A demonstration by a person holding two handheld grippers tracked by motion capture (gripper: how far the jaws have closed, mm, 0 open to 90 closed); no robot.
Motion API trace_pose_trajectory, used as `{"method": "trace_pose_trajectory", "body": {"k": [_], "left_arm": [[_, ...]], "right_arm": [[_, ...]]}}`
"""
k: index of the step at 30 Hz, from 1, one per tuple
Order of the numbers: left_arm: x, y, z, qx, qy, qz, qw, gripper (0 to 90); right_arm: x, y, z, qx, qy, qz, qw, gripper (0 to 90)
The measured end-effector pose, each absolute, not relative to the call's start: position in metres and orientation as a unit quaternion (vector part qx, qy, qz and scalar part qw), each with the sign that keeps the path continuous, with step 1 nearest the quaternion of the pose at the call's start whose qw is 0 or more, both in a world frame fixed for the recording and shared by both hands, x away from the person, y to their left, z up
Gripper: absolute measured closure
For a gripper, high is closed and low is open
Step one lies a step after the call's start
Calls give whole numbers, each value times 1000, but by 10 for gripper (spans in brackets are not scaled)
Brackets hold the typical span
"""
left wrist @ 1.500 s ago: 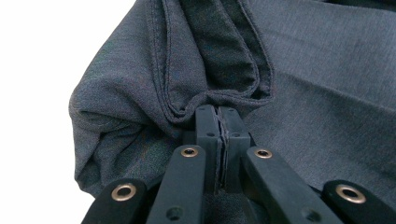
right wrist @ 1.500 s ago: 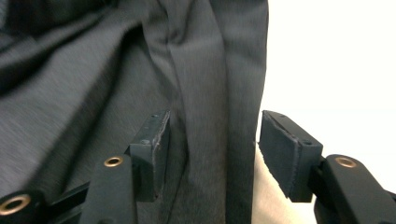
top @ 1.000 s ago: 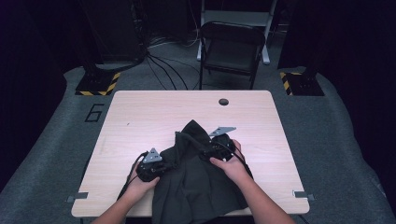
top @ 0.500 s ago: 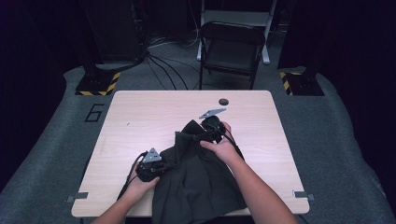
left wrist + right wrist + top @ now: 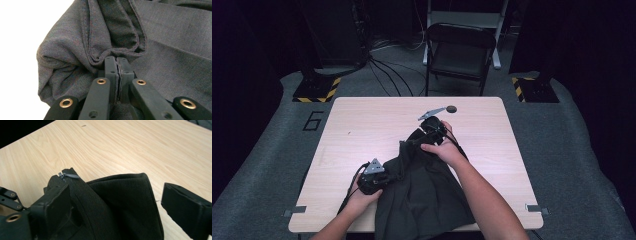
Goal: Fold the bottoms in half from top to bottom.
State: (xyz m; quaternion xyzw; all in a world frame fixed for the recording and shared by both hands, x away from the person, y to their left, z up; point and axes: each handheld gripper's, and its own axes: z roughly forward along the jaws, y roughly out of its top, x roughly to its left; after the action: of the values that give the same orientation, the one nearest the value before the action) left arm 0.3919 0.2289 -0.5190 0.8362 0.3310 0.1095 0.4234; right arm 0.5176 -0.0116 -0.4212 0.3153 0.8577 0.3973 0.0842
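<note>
**Dark garment pinned at one edge, far corner between spread fingers**

A dark grey garment [image 5: 422, 190] is seen lying on the pale wooden surface [image 5: 362, 125], spread from near the middle of the surface down to its near edge, where the cloth hangs over. It is rumpled, with folds running from the near left toward the far right.

The left gripper [image 5: 379, 181] is held at the garment's left edge, low on the surface. In the left gripper view its fingers [image 5: 111, 67] are seen pressed fully together on a stitched hem [image 5: 115, 47], which is bunched and folded just above the fingertips; the cloth is clamped between them.

The right gripper [image 5: 432, 131] is held at the garment's far corner, toward the middle of the surface. Its jaws have just been opening and now stand wide apart. In the right gripper view a folded corner of the cloth is seen lying between the fingers [image 5: 185, 205]: the cloth rests against the left one, while the right one stands clear of the fabric. A small zipper pull [image 5: 67, 175] is visible at the edge of the cloth, just above the left finger.

Beyond the right gripper a small dark round spot [image 5: 451, 108] is seen in the surface. A black folding chair [image 5: 459, 50] stands behind the far edge.
</note>
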Motion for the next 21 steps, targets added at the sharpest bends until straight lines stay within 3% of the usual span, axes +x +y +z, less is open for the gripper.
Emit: {"method": "trace_pose_trajectory", "body": {"k": [5, 9, 12, 17, 18, 19, 21], "left_arm": [[392, 230, -519, 837, 332, 107, 421, 883], [392, 230, -520, 833, 334, 108, 428, 883], [392, 230, -520, 833, 334, 105, 429, 883], [392, 231, -519, 834, 335, 100, 427, 883], [392, 231, -519, 834, 335, 100, 427, 883], [392, 231, -520, 832, 337, 103, 428, 882], [392, 231, -519, 834, 337, 101, 425, 882]], "right_arm": [[523, -8, -425, 305, 865, 393, 65, 60], [519, -6, -428, 297, 872, 385, 59, 104], [514, -7, -429, 285, 877, 382, 63, 175], [508, -8, -431, 263, 892, 361, 73, 391], [508, -8, -431, 263, 892, 361, 73, 391], [506, -6, -431, 264, 895, 353, 72, 473], [505, -4, -432, 259, 899, 347, 72, 545]]}}
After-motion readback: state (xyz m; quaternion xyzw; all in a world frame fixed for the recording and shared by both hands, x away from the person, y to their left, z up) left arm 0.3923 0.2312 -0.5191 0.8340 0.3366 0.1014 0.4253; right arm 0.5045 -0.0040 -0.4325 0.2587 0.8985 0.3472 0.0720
